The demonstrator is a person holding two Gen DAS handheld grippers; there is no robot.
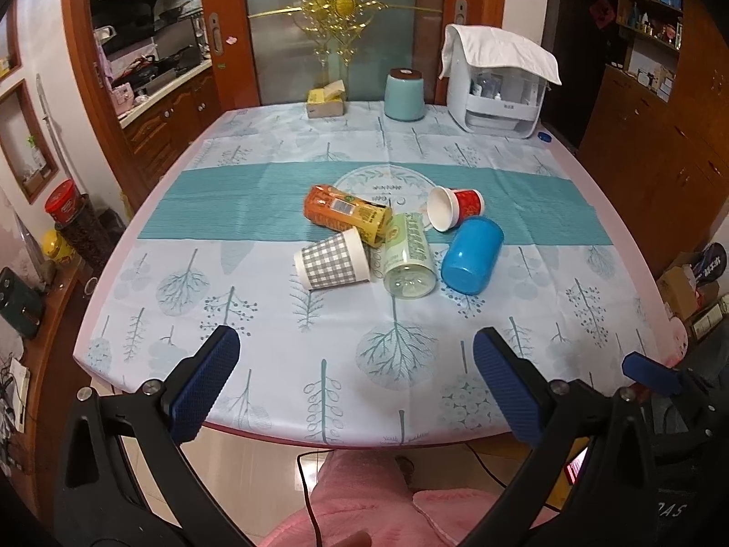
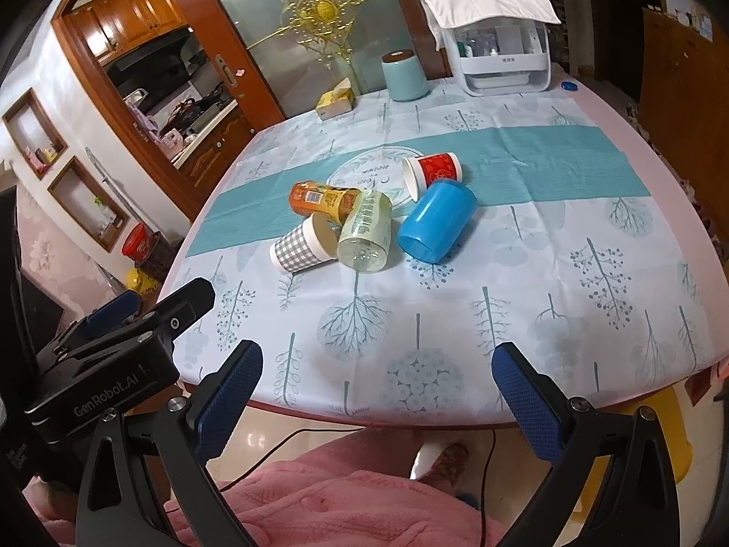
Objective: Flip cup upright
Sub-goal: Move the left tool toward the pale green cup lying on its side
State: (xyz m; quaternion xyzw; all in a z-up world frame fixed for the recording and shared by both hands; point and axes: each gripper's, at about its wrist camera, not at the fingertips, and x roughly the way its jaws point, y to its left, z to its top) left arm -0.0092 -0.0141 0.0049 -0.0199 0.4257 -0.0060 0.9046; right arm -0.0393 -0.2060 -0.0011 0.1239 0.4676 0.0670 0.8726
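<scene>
Several cups lie on their sides in a cluster mid-table: a grey checked paper cup (image 1: 332,260) (image 2: 300,246), an orange-yellow cup (image 1: 348,214) (image 2: 325,200), a pale green clear cup (image 1: 408,255) (image 2: 367,232), a blue plastic cup (image 1: 471,255) (image 2: 435,223) and a red-white paper cup (image 1: 455,207) (image 2: 433,173). My left gripper (image 1: 355,380) is open and empty over the table's near edge. My right gripper (image 2: 376,392) is open and empty, also at the near edge. The left gripper's body shows at the left of the right wrist view.
At the table's far edge stand a teal canister (image 1: 404,95), a yellow tissue box (image 1: 324,101) and a white cloth-covered appliance (image 1: 499,82). A small blue cap (image 1: 544,136) lies at the far right. The tablecloth (image 1: 319,346) is bare between grippers and cups.
</scene>
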